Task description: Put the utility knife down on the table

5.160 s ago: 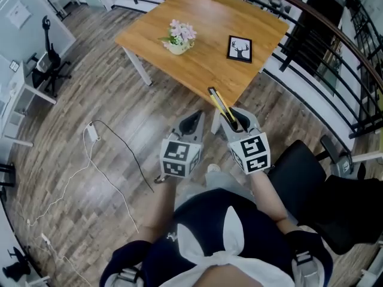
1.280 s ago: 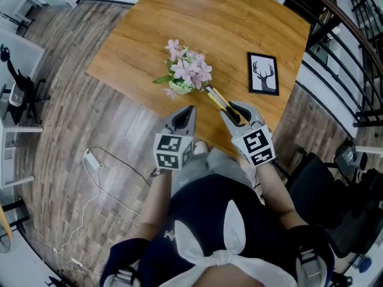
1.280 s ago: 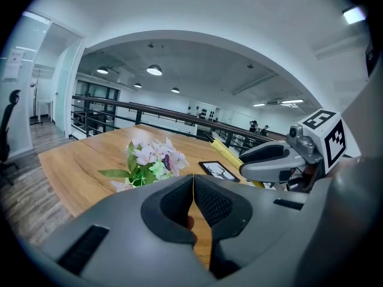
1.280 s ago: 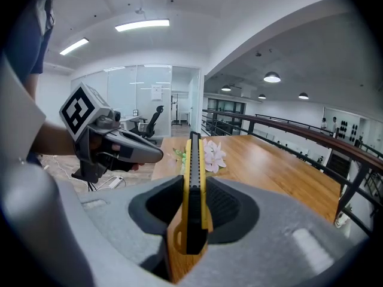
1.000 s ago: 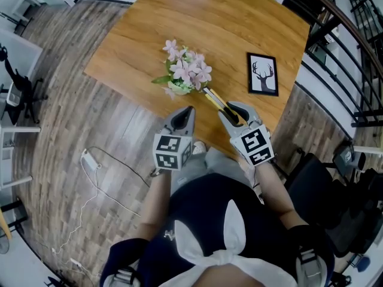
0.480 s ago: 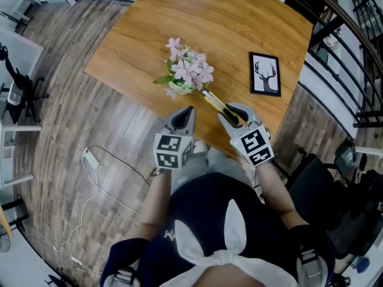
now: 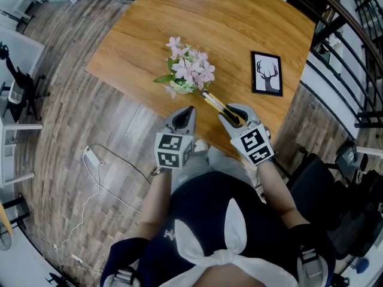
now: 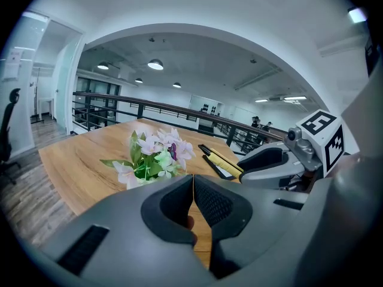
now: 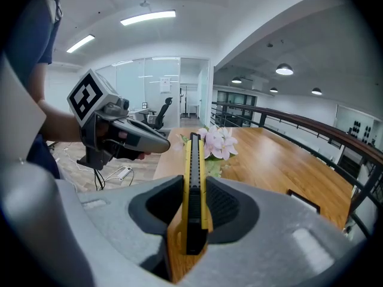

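My right gripper (image 7: 230, 116) (image 9: 194, 211) is shut on a yellow and black utility knife (image 9: 193, 184) (image 7: 216, 104), held edge-up and pointing forward over the near edge of the wooden table (image 7: 221, 28). The knife's tip reaches close to a small pot of pink flowers (image 7: 187, 72) (image 9: 216, 142). In the left gripper view the knife (image 8: 220, 161) sticks out of the right gripper beside the flowers (image 8: 152, 157). My left gripper (image 7: 185, 116) (image 8: 193, 199) hangs just left of the right one, near the table's edge, shut with nothing between its jaws.
A framed deer picture (image 7: 266, 73) lies on the table to the right of the flowers. A black railing (image 7: 335, 70) runs along the table's far and right sides. A white power strip with a cable (image 7: 91, 155) lies on the wood floor at left. A black chair (image 7: 335, 202) stands at right.
Since the oldest frame I have stepped up to the table and both grippers have come to its near edge by the flowers. Over the last second the grippers have hardly moved.
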The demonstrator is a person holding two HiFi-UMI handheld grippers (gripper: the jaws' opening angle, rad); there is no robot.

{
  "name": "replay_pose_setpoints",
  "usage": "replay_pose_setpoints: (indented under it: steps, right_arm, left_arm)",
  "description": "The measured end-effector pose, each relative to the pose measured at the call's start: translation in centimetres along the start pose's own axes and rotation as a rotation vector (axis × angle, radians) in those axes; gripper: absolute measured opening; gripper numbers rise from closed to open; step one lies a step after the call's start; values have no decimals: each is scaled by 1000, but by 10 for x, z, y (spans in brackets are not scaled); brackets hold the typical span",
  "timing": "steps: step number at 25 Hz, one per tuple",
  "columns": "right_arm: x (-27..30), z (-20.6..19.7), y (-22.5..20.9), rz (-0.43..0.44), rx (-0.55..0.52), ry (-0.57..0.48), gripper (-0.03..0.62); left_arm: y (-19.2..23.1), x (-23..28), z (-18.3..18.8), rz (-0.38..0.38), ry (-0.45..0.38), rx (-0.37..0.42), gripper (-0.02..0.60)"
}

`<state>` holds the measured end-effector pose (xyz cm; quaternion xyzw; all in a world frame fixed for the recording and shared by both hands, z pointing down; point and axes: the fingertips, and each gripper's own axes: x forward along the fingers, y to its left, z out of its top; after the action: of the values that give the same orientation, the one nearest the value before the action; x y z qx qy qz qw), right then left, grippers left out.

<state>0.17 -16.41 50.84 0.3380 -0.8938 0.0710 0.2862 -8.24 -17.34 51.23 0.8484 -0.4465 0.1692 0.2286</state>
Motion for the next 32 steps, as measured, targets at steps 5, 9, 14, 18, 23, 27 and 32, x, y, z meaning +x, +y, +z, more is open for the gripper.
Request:
replay_pose_setpoints:
  steps: [5,9,14,18,23,27,32]
  right_arm:
    - [4,-9,1,8,-1,20,117]
    - [9,-16,2,19,-8,37,117]
    - [15,-23,5,34,-16,60,117]
    - [17,-26,8,42,-20,71,117]
    - [21,-31,10,50,-35,85,118]
    - [23,-35,11,54,-33,93,117]
    - [25,-39,14,65,-36,107,118]
  left_arm:
    - [1,1,-3,2,6,9,20]
    - [2,1,-6,6,22,23,20]
    - [4,-1,-11,12,35,27,20]
    - [4,-3,-10,15,30,18,20]
    - [6,-4,-13,22,32,19,20]
    - [7,-6,-17,28,38,17,20]
    - [7,-8,-18,33,38,18,20]
